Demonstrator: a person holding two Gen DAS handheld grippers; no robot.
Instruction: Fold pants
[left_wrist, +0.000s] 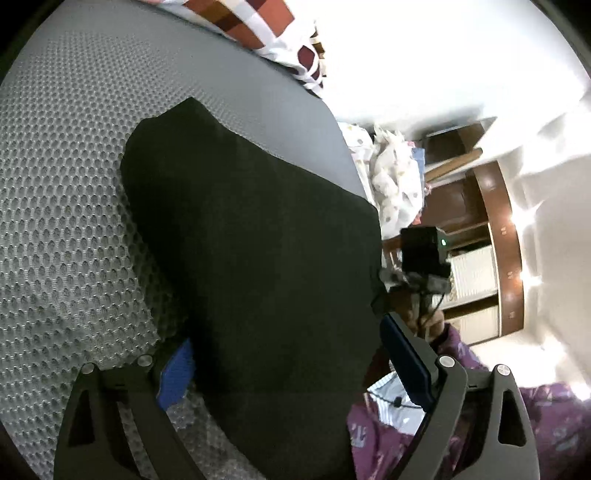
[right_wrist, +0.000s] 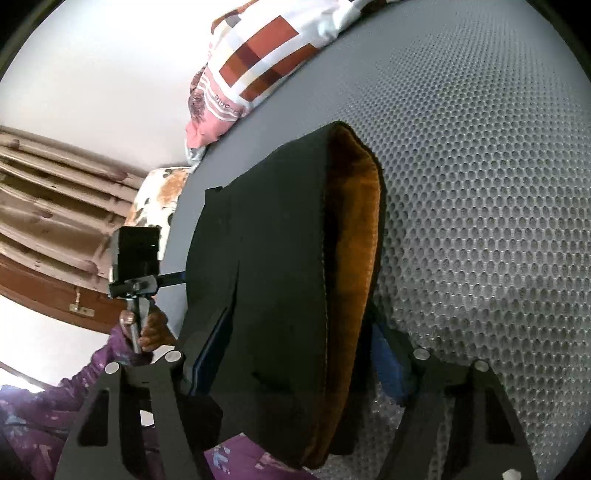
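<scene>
Black pants (left_wrist: 240, 221) lie folded on a grey honeycomb mat (left_wrist: 66, 184), with their orange-brown lining (right_wrist: 354, 229) showing along one edge. My left gripper (left_wrist: 284, 332) straddles the near end of the pants. Its jaws stand wide, and a sliver of gap shows beside the right pad (left_wrist: 406, 362), so it is open. My right gripper (right_wrist: 301, 325) has the pants (right_wrist: 277, 240) between its fingers, and both blue pads press on the cloth. Each view shows the other gripper at the pants' side edge, in a hand with a purple sleeve (right_wrist: 110, 354).
A checked red and white pillow (right_wrist: 266, 66) lies at the far end of the mat. White patterned bedding (left_wrist: 395, 177) is piled past the mat's edge, with brown wooden furniture (left_wrist: 495, 236) beyond it. The person's purple patterned clothing (left_wrist: 546, 424) fills the near corner.
</scene>
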